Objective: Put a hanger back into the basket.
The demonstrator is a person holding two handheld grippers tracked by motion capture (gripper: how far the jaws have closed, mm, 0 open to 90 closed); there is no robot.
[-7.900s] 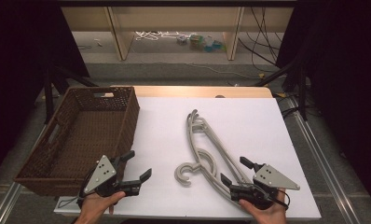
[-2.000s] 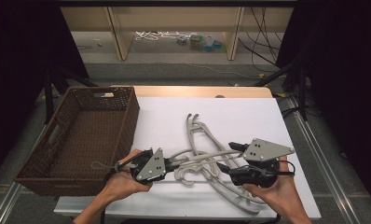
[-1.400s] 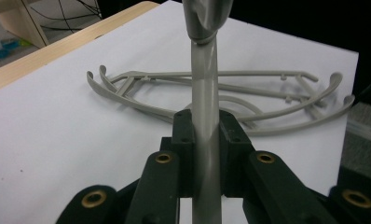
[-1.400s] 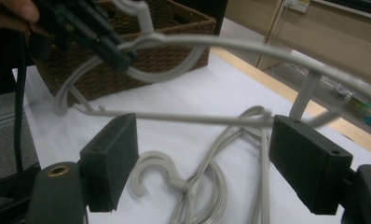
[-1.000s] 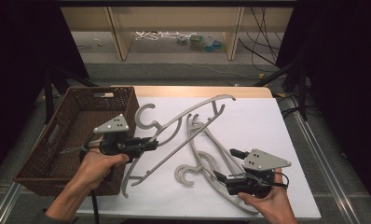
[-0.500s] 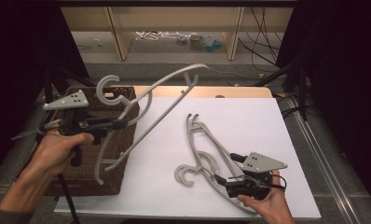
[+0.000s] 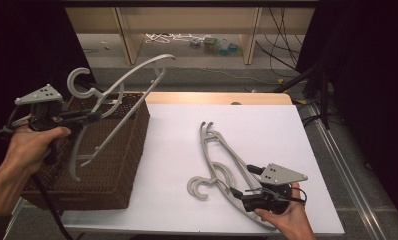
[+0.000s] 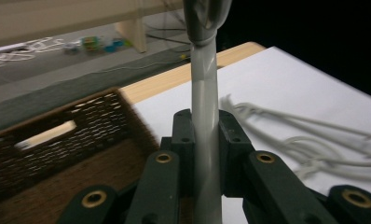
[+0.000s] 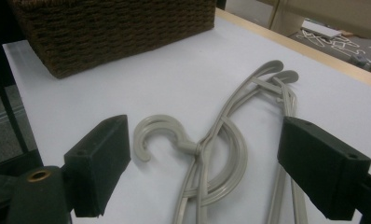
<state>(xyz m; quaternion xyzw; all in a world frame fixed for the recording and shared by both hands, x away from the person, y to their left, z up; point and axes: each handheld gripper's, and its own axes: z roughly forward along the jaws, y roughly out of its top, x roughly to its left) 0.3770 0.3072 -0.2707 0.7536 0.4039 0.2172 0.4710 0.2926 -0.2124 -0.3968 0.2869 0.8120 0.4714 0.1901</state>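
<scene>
My left gripper (image 7: 89, 118) is shut on a grey plastic hanger (image 7: 157, 59) and holds it in the air above the brown wicker basket (image 7: 117, 165). In the left gripper view the hanger's bar (image 8: 204, 93) runs up between the jaws of the left gripper (image 8: 204, 135), pressed from both sides. More grey hangers (image 7: 217, 150) lie tangled on the white table (image 7: 177, 125). My right gripper (image 7: 243, 181) rests low at their near end, open. In the right gripper view a hanger hook (image 9: 158, 128) lies between the spread jaws of the right gripper (image 9: 211, 163), untouched.
The basket (image 9: 118, 28) takes up the table's left side, its inside (image 8: 58, 140) below the held hanger. A wooden strip (image 7: 217, 97) edges the table's far side. Behind it stands a low shelf (image 7: 187, 20) with clutter on the floor. Dark curtains flank both sides.
My left hand has carried the hanger up and to the left, from over the table to above the basket. The right hand has stayed where it was.
</scene>
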